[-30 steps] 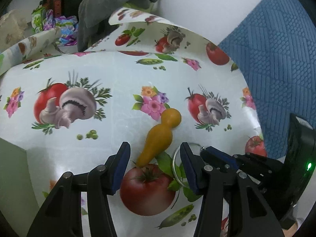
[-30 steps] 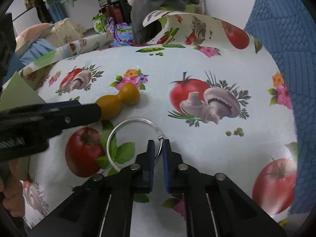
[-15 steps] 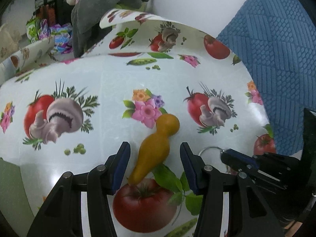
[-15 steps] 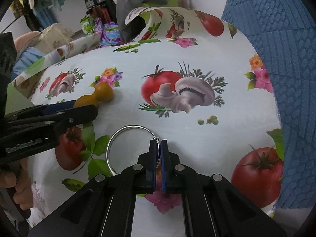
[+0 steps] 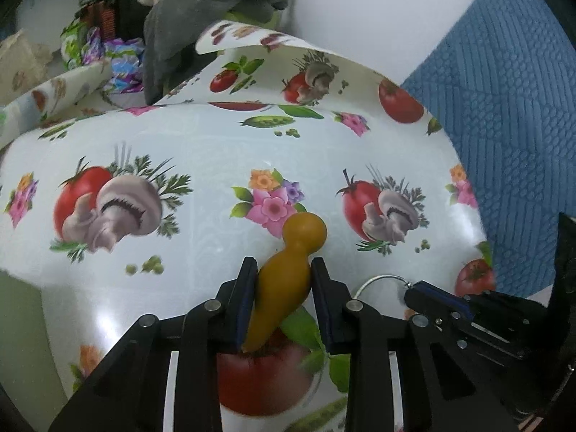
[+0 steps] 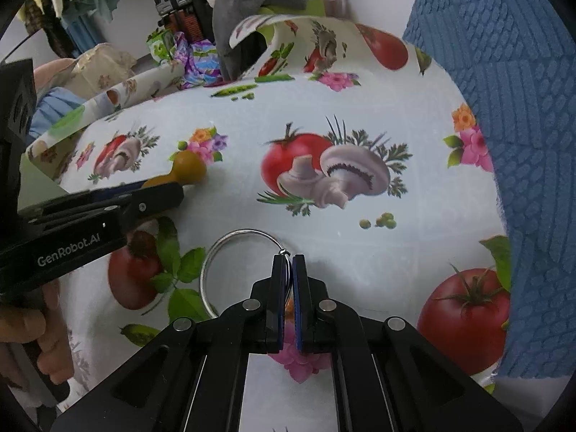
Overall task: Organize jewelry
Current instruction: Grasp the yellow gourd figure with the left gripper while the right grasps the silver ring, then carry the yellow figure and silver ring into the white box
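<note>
Left wrist view: your left gripper (image 5: 282, 289) grasps the mustard-yellow peg-shaped stand (image 5: 284, 284) around its wider body, both blue-lined fingers (image 5: 244, 300) pressed against its sides. The stand lies on its side on the table, its round knob pointing away from you toward the printed pink flower (image 5: 271, 210); its narrow end rests over the printed tomato (image 5: 259, 378). To the right in this view, the tip of your right gripper (image 5: 417, 291) meets the thin silver ring (image 5: 378, 280), of which only an arc shows.

Right wrist view: your right gripper (image 6: 288, 273) is clenched on the silver ring (image 6: 216, 262) at the small clasp on its right side; the fingers (image 6: 277, 288) stand nearly together with the wire between them. The ring lies flat on the tablecloth (image 6: 360, 115), a white oilcloth printed with tomatoes, mushrooms, peas and flowers. The stand (image 6: 187, 171) shows beyond your left gripper (image 6: 158, 194), near the ring but apart from it. Your left hand (image 6: 28, 338) shows at the lower left edge.

Background: a blue quilted cover (image 6: 511, 108) borders the table on the right; a grey garment (image 5: 201, 3) is heaped past the far edge.
</note>
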Demonstrator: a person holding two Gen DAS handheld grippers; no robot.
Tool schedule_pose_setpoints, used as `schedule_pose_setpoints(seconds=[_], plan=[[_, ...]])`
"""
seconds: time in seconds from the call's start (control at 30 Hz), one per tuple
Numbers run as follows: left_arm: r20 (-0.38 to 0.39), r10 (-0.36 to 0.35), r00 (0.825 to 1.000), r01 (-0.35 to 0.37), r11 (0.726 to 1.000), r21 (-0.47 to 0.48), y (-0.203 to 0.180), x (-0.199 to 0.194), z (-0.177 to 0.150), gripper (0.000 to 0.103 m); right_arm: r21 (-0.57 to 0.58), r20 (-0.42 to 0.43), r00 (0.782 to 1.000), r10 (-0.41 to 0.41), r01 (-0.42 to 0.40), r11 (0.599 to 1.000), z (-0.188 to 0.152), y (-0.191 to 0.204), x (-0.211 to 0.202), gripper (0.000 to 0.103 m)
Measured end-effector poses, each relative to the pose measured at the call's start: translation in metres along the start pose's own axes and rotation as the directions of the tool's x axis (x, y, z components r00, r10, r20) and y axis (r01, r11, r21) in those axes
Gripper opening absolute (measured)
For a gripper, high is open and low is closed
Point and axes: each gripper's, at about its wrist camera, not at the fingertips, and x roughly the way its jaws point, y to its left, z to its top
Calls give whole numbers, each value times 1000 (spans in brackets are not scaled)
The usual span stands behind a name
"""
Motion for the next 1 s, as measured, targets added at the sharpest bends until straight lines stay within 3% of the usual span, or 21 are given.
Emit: schedule_pose_setpoints(seconds=[0.33, 0.6, 1.0], plan=[[39, 6, 999, -2, 995, -102, 5, -77, -11, 30, -10, 26, 1000, -2, 2, 1000, 0, 14, -33, 2], [67, 37, 997, -28, 991, -128, 10, -142, -21, 30, -32, 58, 998, -10, 12, 999, 4, 30, -71, 2], [160, 101, 982, -77, 985, -153, 42, -247, 9, 30, -98, 171, 985, 22, -5, 995, 60, 86, -145, 2]])
